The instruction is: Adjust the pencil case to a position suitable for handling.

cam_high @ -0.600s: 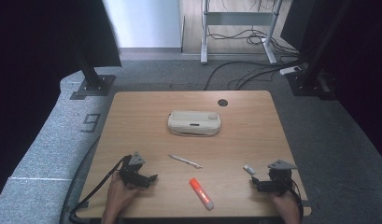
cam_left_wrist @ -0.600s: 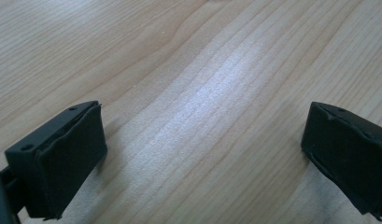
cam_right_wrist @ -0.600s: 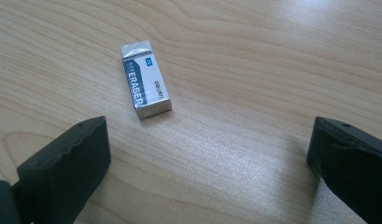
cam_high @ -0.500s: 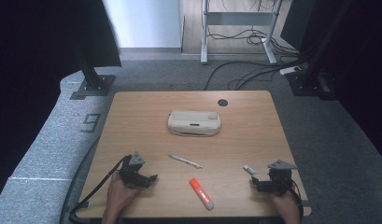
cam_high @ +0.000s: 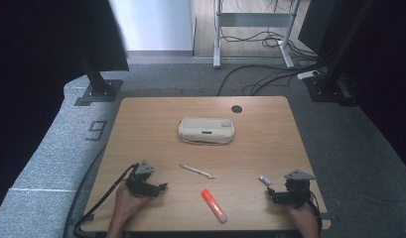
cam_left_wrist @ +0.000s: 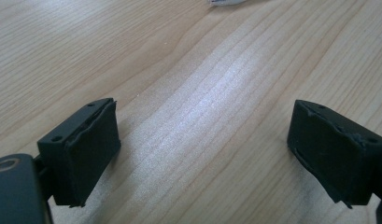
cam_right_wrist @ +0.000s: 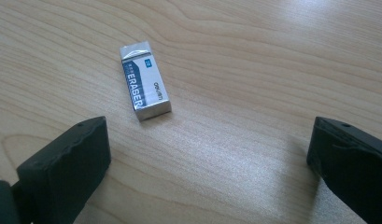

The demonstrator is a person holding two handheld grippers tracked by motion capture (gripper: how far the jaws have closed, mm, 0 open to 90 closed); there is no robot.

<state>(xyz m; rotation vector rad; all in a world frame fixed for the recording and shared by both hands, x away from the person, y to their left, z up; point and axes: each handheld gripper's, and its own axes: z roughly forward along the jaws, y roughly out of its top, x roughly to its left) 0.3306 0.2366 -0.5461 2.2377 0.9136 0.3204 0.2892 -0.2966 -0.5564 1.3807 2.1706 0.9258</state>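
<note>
Our right gripper (cam_right_wrist: 207, 154) rests on the desk (cam_high: 141, 129) with jaws wide and empty; the eraser (cam_right_wrist: 145, 80) lies flat just ahead. Our left gripper (cam_left_wrist: 202, 154) is also spread wide, holding nothing.

Both claws (cam_high: 163, 187) (cam_high: 270, 192) wide apart

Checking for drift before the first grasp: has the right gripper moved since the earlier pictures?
No. In the high view the right gripper sits just below the eraser, near the table's right front corner, as before.
</note>
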